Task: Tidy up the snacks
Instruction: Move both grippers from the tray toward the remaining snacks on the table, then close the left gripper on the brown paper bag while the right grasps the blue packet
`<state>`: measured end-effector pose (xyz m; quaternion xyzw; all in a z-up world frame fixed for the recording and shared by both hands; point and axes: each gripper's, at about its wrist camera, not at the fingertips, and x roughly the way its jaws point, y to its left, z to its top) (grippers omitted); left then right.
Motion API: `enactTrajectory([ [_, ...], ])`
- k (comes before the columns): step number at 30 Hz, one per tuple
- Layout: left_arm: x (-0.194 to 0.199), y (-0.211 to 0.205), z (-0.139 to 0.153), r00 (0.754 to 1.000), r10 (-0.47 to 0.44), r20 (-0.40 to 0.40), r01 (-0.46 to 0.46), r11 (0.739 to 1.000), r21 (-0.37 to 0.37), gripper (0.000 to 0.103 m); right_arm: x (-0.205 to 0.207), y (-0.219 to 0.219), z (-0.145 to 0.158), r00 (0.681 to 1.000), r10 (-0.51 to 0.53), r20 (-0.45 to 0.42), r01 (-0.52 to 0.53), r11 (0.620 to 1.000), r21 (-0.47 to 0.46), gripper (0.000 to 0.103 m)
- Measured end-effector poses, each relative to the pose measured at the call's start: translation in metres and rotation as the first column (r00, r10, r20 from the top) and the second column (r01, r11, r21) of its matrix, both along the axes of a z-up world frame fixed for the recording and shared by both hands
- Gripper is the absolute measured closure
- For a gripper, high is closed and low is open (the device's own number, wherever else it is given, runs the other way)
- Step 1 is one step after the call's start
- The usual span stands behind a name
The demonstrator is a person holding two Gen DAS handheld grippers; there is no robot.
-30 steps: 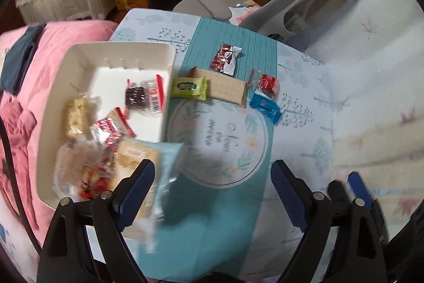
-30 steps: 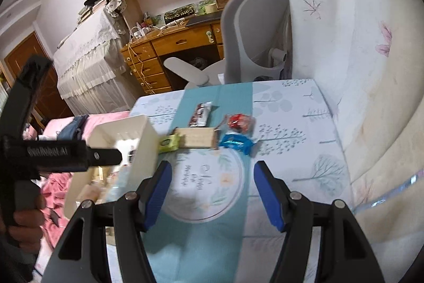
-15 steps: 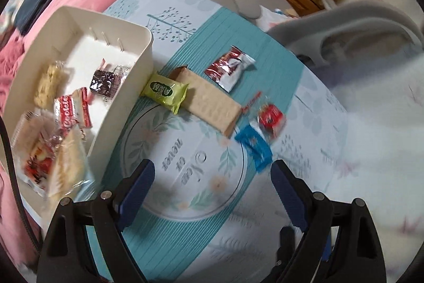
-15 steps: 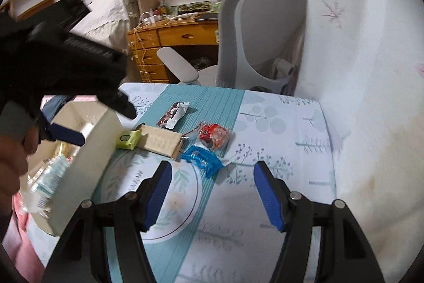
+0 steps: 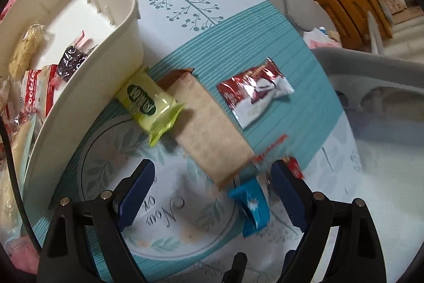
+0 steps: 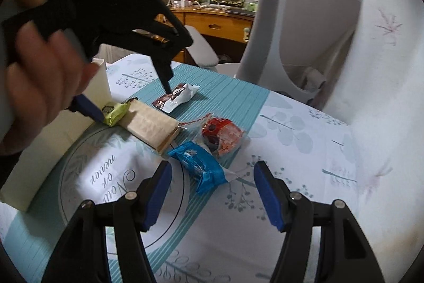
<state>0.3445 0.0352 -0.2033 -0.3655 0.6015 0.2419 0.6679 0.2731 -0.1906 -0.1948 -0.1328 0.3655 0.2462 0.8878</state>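
Hovering grippers (image 5: 212,187); open tablecloth (image 6: 304,150) beyond

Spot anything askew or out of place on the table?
Five wrapped snacks still lie outside the cream plastic bin. The lime-green packet leans on its wall and overlaps the long tan paper-wrapped bar. Nothing looks spilled or torn.

Glossy foil wraps the blue candy (image 6: 204,168); the long bar (image 5: 209,129) looks like matt paper; the cream bin (image 5: 87,97) is smooth plastic.
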Motion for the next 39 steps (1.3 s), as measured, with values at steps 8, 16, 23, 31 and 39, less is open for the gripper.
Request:
enactTrajectory([
  [8, 0.012, 0.006, -0.034, 0.996, 0.054, -0.069, -0.055, 0.998, -0.012, 0.015, 0.016, 0.002, -0.026, 0.999, 0.008, -0.052, -0.008, 1.0, 0.009, 0.038],
  [16, 0.02, 0.008, -0.054, 0.992, 0.081, -0.097, -0.083, 0.996, -0.019, 0.015, 0.026, 0.001, -0.041, 0.995, 0.016, -0.097, -0.013, 0.999, 0.034, 0.038],
  [23, 0.036, 0.003, -0.062, 0.992, 0.06, -0.108, -0.06, 0.998, 0.005, 0.015, 0.032, -0.002, -0.048, 0.992, 0.012, -0.125, -0.003, 0.997, 0.073, 0.039],
  [31, 0.055, -0.017, -0.058, 0.991, 0.021, -0.131, -0.011, 0.997, 0.081, 0.036, 0.033, -0.007, -0.049, 0.989, 0.02, -0.149, 0.001, 0.991, 0.137, 0.053],
  [39, 0.051, -0.029, -0.058, 0.99, -0.025, -0.14, 0.033, 0.998, 0.055, 0.04, 0.029, -0.002, -0.052, 0.983, 0.04, -0.177, -0.016, 0.991, 0.134, 0.058],
])
